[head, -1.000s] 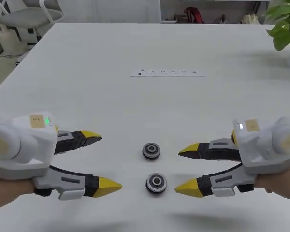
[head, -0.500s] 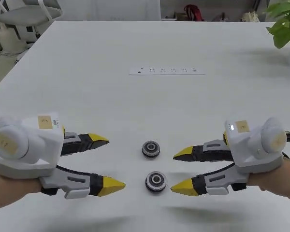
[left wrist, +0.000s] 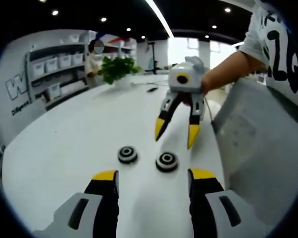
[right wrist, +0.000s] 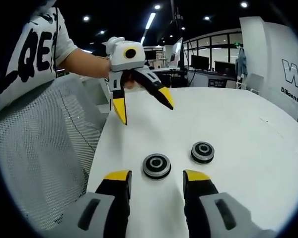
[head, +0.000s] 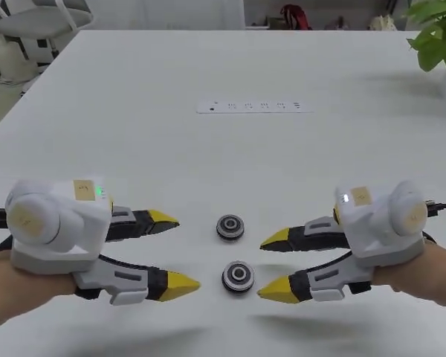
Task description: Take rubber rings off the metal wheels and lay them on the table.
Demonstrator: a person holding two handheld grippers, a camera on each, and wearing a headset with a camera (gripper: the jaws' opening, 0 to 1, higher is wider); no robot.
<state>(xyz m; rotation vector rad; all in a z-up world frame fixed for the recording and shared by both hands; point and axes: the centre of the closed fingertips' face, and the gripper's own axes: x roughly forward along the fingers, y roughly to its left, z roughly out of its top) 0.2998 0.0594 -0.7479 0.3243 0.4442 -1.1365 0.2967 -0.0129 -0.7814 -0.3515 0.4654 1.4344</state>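
Observation:
Two small metal wheels with black rubber rings lie flat on the white table. The far wheel (head: 230,227) (left wrist: 127,154) (right wrist: 202,152) and the near wheel (head: 238,276) (left wrist: 167,161) (right wrist: 156,165) sit between my two grippers. My left gripper (head: 182,251) (left wrist: 154,176) (right wrist: 144,110) is open, its yellow tips pointing right at the wheels. Opposite it, my right gripper (head: 269,265) (right wrist: 152,176) (left wrist: 176,132) is open too, tips pointing left. Neither holds or touches anything; the near wheel lies just past the lower tips of both.
A white power strip (head: 253,107) lies flat further up the table. A green plant (head: 437,33) (left wrist: 116,69) stands at the far right edge. A white chair (head: 37,26) stands beyond the far left corner. A person stands by shelves in the left gripper view.
Both grippers have closed in on the wheels from either side, the left moving right, the right moving left. The wheels have not moved.

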